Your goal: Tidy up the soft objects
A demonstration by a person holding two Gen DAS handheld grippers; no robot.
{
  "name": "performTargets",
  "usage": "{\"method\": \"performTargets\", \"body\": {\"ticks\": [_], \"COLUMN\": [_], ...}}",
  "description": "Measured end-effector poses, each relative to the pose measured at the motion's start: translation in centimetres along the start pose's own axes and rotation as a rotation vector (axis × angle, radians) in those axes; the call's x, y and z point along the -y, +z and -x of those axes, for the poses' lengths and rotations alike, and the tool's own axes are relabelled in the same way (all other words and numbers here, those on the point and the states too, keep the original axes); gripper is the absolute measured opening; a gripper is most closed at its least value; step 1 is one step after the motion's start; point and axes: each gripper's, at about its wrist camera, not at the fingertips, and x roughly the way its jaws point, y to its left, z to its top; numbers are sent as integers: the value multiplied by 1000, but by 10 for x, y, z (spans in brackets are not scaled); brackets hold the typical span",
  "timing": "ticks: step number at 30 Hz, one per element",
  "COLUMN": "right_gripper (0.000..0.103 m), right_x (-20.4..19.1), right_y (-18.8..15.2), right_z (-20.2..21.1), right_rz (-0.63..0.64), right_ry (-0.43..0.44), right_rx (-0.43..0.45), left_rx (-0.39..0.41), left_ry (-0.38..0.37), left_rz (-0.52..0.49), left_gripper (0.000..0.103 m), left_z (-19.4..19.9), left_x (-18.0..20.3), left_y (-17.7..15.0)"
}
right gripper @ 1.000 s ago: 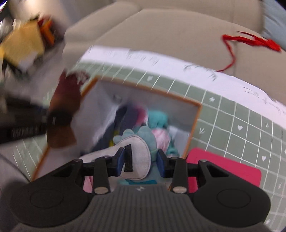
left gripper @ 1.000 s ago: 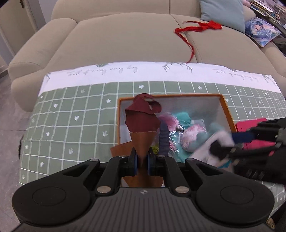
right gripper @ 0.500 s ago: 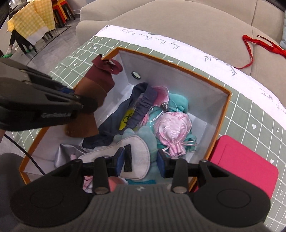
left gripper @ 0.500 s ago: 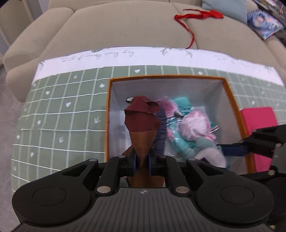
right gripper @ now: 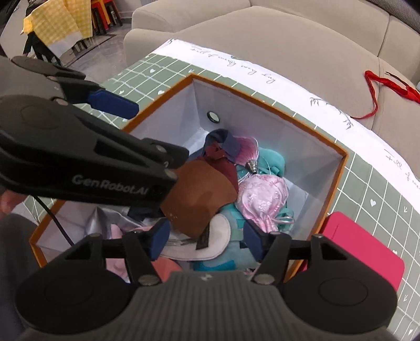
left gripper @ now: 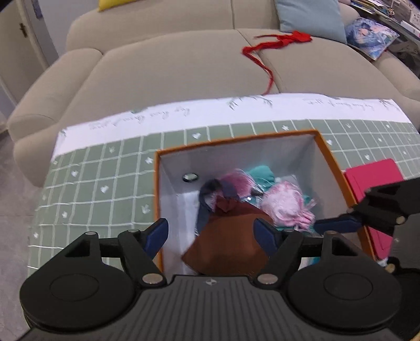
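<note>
An orange-rimmed box (left gripper: 324, 147) (right gripper: 341, 168) with white walls stands on the green checked tablecloth. Inside lie a brown and maroon cloth (left gripper: 231, 236) (right gripper: 199, 194), a pink satin pouch (left gripper: 286, 204) (right gripper: 262, 196), teal fabric (right gripper: 273, 160), a white pad (right gripper: 218, 236) and dark blue cloth. My left gripper (left gripper: 214, 234) is open above the box, the brown cloth lying loose between and below its fingers. My right gripper (right gripper: 206, 240) is open over the box's near right side, empty; it also shows in the left wrist view (left gripper: 338, 225).
A pink flat case (left gripper: 375, 188) (right gripper: 362, 251) lies on the cloth right of the box. A beige sofa (left gripper: 170, 68) is behind the table, with a red ribbon (left gripper: 265, 49), a blue cushion (left gripper: 312, 18) and a printed cushion.
My left gripper opened and the brown and maroon cloth dropped from it into the box. My right gripper opened wider and stayed over the box.
</note>
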Motion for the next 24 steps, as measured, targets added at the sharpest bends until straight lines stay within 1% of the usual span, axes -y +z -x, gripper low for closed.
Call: {"method": "performTargets", "body": {"ticks": [4, 8, 9, 10, 11, 14, 16, 17, 18, 19, 21, 24], "right_gripper": [63, 75, 78, 83, 87, 88, 91, 92, 93, 95, 97, 100], "right_x": [-3, -7, -7, -7, -7, -7, -5, -4, -3, -1, -1, 0], "right_y": [2, 2, 2, 3, 3, 5, 5, 5, 5, 6, 7, 7], "right_z": [4, 13, 16, 16, 18, 26, 32, 36, 39, 42, 50, 63], "right_rz": [-6, -4, -4, -5, -7, -16, -36, -42, -46, -49, -59, -79], "right_ry": [-1, 3, 5, 2, -7, -22, -31, -34, -39, -46, -64, -111], "right_rx": [13, 47, 57, 68, 79, 115, 159, 176, 189, 203, 245, 301], "left_rx": [17, 38, 60, 84, 102, 160, 217, 256, 318, 354, 398, 468], "left_ry": [22, 11, 9, 14, 26, 114, 203, 249, 316, 349, 387, 421], "left_rz": [43, 116, 116, 104, 83, -6, -64, -88, -117, -140, -176, -182], "left_gripper": [87, 87, 88, 88, 89, 89, 89, 90, 91, 94, 96, 96], "left_z": [1, 6, 9, 12, 15, 23, 30, 35, 41, 46, 57, 73], "left_x": [-6, -15, -16, -15, -14, -3, 6, 10, 14, 18, 23, 30], "left_y": [3, 2, 1, 2, 3, 8, 10, 12, 12, 13, 17, 17]}}
